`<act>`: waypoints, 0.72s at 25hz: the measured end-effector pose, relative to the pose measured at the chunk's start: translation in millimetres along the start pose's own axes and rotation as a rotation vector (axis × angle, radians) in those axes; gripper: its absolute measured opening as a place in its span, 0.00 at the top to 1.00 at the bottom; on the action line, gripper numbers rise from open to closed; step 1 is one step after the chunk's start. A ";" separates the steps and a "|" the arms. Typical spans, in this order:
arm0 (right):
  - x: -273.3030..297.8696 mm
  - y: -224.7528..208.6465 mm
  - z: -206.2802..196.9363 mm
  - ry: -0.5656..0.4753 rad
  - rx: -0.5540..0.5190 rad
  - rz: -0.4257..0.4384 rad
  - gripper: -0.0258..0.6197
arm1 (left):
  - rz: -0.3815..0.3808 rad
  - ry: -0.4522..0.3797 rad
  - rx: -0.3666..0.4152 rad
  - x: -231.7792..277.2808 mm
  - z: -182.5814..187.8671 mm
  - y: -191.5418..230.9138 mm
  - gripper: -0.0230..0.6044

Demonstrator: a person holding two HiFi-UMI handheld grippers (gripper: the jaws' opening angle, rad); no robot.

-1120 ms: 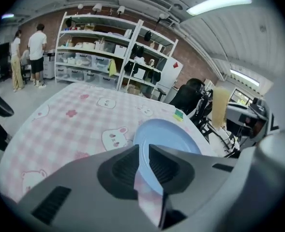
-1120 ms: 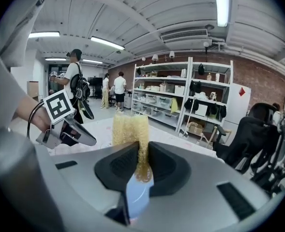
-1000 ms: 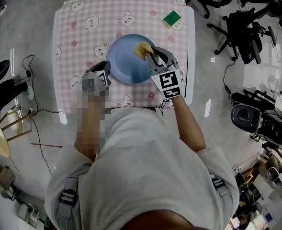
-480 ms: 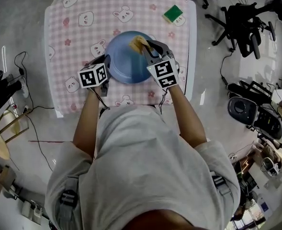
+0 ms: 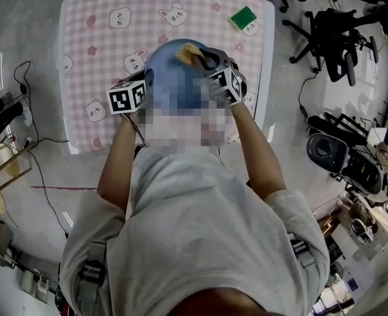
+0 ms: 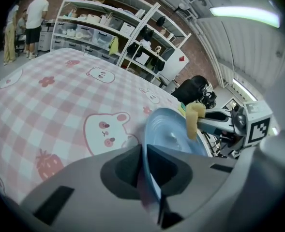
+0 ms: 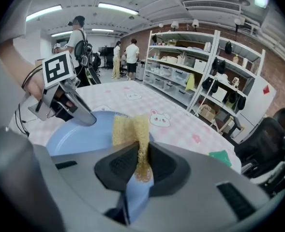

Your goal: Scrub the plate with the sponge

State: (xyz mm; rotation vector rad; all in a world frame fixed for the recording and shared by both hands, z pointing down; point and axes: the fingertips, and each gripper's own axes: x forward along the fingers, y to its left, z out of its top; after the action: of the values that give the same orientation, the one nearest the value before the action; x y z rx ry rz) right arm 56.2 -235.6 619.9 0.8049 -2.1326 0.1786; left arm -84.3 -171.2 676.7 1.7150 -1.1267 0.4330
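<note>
As my left gripper [image 6: 143, 153], jaws just closed on the plate [image 6: 169, 129] rim, steadies it, I should press the sponge [image 7: 127, 127] clamped in my right gripper [image 7: 141, 153] flat, scrubbing small circles.

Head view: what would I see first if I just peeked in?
The big blue plate in the middle of the pink bear tablecloth jumps out. The right claw pinches a yellow sponge at its far edge, while the left claw has just been closing on its left rim. A small green pad sits alone at the far right corner.
</note>
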 end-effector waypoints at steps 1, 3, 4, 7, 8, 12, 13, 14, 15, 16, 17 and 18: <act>2.7 -0.9 -1.7 0.011 -0.024 -0.003 0.87 | -0.004 -0.006 0.009 -0.3 1.8 -1.8 0.90; 8.3 -1.8 -5.0 0.031 -0.088 -0.014 0.87 | -0.012 -0.021 0.027 -2.0 4.5 -6.0 0.91; 11.6 -1.7 -6.2 0.042 -0.128 -0.023 0.87 | -0.015 -0.029 0.036 -3.4 5.9 -7.7 0.91; 20.6 -2.1 -8.4 0.082 -0.255 -0.061 0.87 | -0.014 -0.048 0.068 -9.8 9.7 -10.5 0.91; 22.1 -1.9 -8.3 0.093 -0.290 -0.073 0.87 | -0.012 -0.052 0.073 -13.1 9.9 -10.6 0.91; 26.5 4.5 -12.4 0.122 -0.380 -0.056 0.87 | -0.005 -0.058 0.066 -23.8 8.7 -9.7 0.91; 28.4 6.0 -15.9 0.129 -0.396 -0.045 0.87 | -0.001 -0.057 0.062 -23.7 8.8 -9.3 0.91; 30.1 7.2 -19.9 0.136 -0.412 -0.037 0.87 | 0.004 -0.055 0.058 -22.5 8.7 -8.7 0.91; 31.0 8.5 -23.7 0.142 -0.428 -0.034 0.87 | 0.007 -0.053 0.052 -21.3 8.5 -7.9 0.91; 31.0 10.4 -26.7 0.148 -0.442 -0.033 0.87 | 0.010 -0.051 0.046 -20.6 8.1 -6.8 0.91; 30.5 12.8 -28.8 0.153 -0.453 -0.031 0.87 | 0.011 -0.051 0.040 -20.5 7.8 -5.3 0.91; 30.0 15.2 -30.5 0.157 -0.461 -0.028 0.87 | 0.013 -0.052 0.036 -20.5 7.9 -3.9 0.91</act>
State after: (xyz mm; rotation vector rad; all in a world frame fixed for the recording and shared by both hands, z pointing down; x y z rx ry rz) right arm 53.7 -226.4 664.3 0.5279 -1.9074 -0.2502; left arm -92.9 -167.9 656.4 1.7604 -1.1740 0.4214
